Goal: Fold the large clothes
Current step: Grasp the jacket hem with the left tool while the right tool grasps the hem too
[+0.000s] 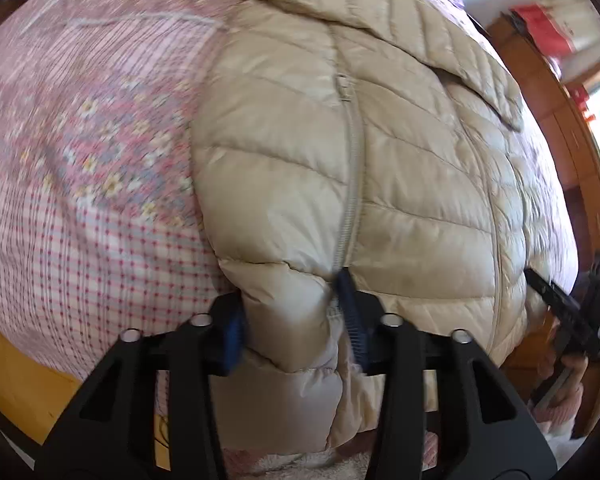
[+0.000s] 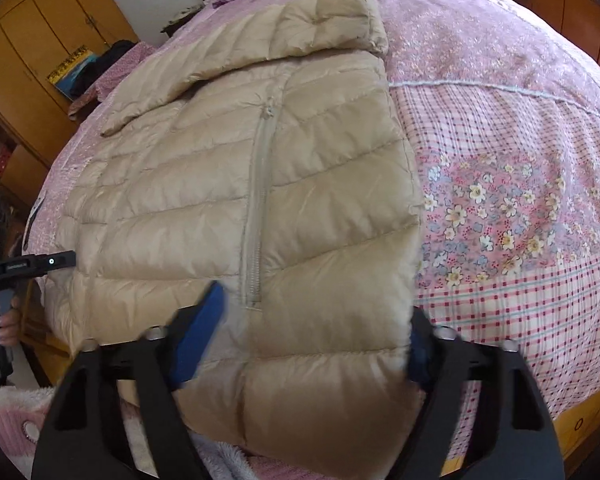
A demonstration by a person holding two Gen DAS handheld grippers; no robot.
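Note:
A beige quilted puffer jacket (image 1: 380, 160) lies flat on the bed with its collar at the far end and its hem hanging over the near edge. My left gripper (image 1: 294, 326) is at the hem, with its blue pads squeezing a puffed section beside a pocket zipper (image 1: 352, 184). In the right wrist view the jacket (image 2: 220, 200) fills the middle. My right gripper (image 2: 310, 340) straddles a wide hem corner, one blue pad on the fabric beside the zipper (image 2: 256, 208), the other half hidden at the jacket's side edge. Both views are slightly blurred.
A pink floral and checked bedspread (image 2: 520, 160) covers the bed around the jacket. The wooden bed frame (image 1: 16, 380) runs along the near edge. Yellow wooden wardrobes (image 2: 28, 40) stand beyond the bed. A hand (image 2: 8, 320) holds the other gripper at the jacket's side.

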